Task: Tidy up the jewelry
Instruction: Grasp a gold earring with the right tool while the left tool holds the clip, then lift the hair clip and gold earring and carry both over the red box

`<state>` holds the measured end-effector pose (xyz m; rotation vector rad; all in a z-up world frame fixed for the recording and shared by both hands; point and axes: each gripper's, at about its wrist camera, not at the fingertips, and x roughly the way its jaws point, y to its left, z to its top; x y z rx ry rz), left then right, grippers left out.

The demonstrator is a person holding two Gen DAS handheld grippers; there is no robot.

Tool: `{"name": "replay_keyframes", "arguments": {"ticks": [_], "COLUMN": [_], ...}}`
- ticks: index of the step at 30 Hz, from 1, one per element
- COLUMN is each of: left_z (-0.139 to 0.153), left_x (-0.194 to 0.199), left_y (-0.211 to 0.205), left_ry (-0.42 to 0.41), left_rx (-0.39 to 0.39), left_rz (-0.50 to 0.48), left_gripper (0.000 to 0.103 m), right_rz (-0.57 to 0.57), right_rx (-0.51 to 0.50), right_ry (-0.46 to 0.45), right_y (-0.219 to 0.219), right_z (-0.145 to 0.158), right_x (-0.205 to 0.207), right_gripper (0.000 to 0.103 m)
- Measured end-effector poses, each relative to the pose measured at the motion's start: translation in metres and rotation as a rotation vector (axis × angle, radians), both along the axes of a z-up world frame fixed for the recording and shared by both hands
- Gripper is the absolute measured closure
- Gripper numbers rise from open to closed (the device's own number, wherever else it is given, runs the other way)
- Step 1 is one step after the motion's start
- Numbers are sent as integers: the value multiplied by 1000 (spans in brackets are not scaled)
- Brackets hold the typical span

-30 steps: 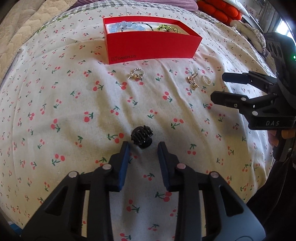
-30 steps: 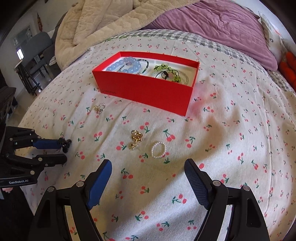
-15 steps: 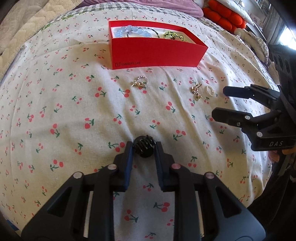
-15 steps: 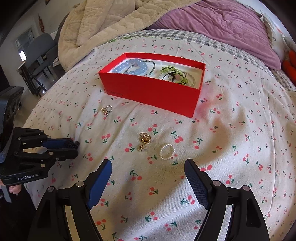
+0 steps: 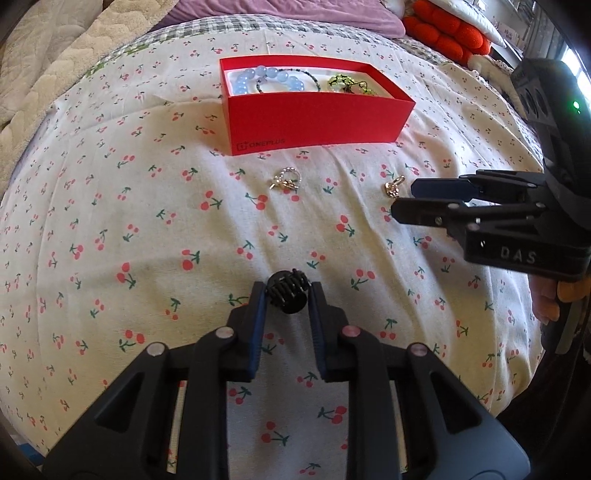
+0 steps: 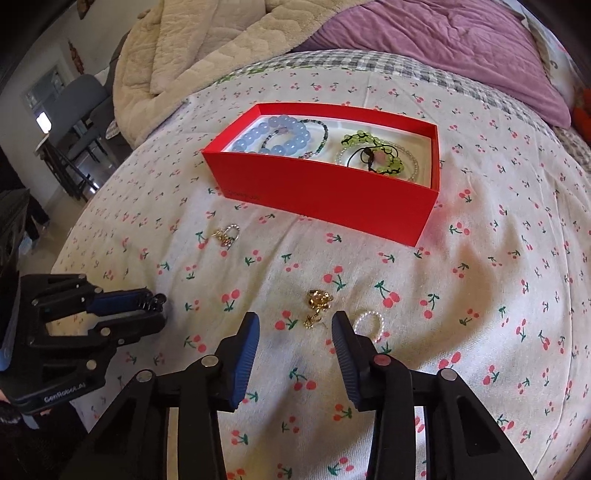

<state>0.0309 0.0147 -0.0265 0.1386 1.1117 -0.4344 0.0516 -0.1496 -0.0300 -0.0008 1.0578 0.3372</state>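
My left gripper (image 5: 287,293) is shut on a small black hair claw (image 5: 289,294), just above the cherry-print bedspread; it also shows in the right wrist view (image 6: 157,304). My right gripper (image 6: 295,325) is open, its fingers either side of a gold earring (image 6: 317,301), with a white pearl ring (image 6: 369,323) just right of it. A silver ring (image 5: 286,179) lies in front of the red box (image 5: 314,118), which holds a blue bead bracelet (image 6: 280,134) and a green bead bracelet (image 6: 373,151).
The bed carries a cream quilt (image 6: 207,48) and a purple blanket (image 6: 443,44) behind the box. Orange cushions (image 5: 447,33) sit far right. A chair (image 6: 74,110) stands beside the bed at the left.
My left gripper closed on the black hair claw and lifted it slightly. My right gripper moved forward over the gold earring and narrowed its opening.
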Motion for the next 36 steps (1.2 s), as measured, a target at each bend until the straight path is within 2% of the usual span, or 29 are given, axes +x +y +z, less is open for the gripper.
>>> {"name": "replay_keyframes", "arguments": {"ticks": [15,18,20,36], "left_z": [0,1,2,18], "left_x": [2,2,3,13], "left_y": [-3,-3,-3,-4], "left_ry": [-2,-6,-7,-47], "left_rx": [13,17,17,0], "left_rz": [4,4,5,30], "left_gripper": [78,78,78,78], "right_rz": [-63,-65,-64,-54], "right_rx": [-6,-15,-21,-8], "right_ry": [24,20,20,-22], "right_y": [-1,-1,-1,-5], "right_z": [-9,-9,-10,11], "right_x": [20,20,21,10], "right_gripper": [74,80,87,87]}}
